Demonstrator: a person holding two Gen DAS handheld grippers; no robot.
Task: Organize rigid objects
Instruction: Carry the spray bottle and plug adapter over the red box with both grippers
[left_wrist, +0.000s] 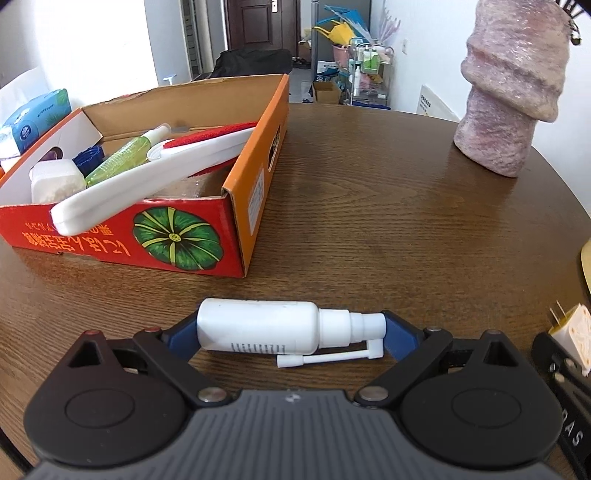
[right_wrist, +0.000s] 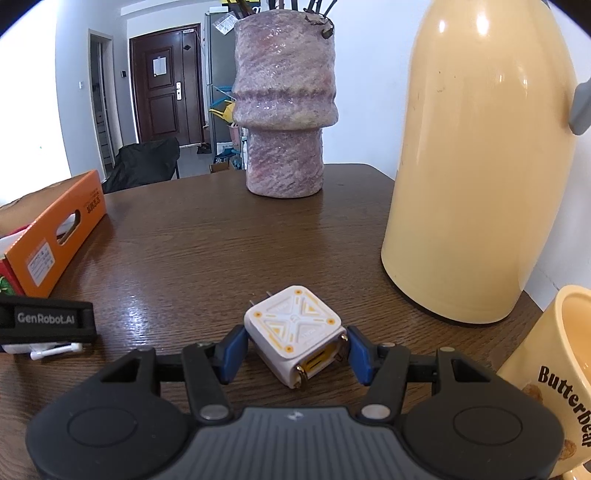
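Note:
My left gripper (left_wrist: 290, 332) is shut on a white spray bottle (left_wrist: 258, 329), held crosswise by its two ends just above the wooden table (left_wrist: 369, 221). Its thin nozzle arm (left_wrist: 325, 357) folds under it. The orange-red cardboard box (left_wrist: 255, 155) stands ahead to the left. It holds a white and red brush (left_wrist: 155, 173), a green spray bottle (left_wrist: 125, 158) and a white jar (left_wrist: 55, 182). My right gripper (right_wrist: 297, 350) is shut on a white and yellow charger plug (right_wrist: 295, 332), which also shows in the left wrist view (left_wrist: 570, 334). The box side (right_wrist: 55, 236) is at the left.
A pink-purple stone vase (right_wrist: 284, 110) stands at the back, also seen in the left wrist view (left_wrist: 513, 88). A cream thermos jug (right_wrist: 480, 158) and a cream mug (right_wrist: 554, 369) stand close on the right. A tissue pack (left_wrist: 33, 118) lies behind the box.

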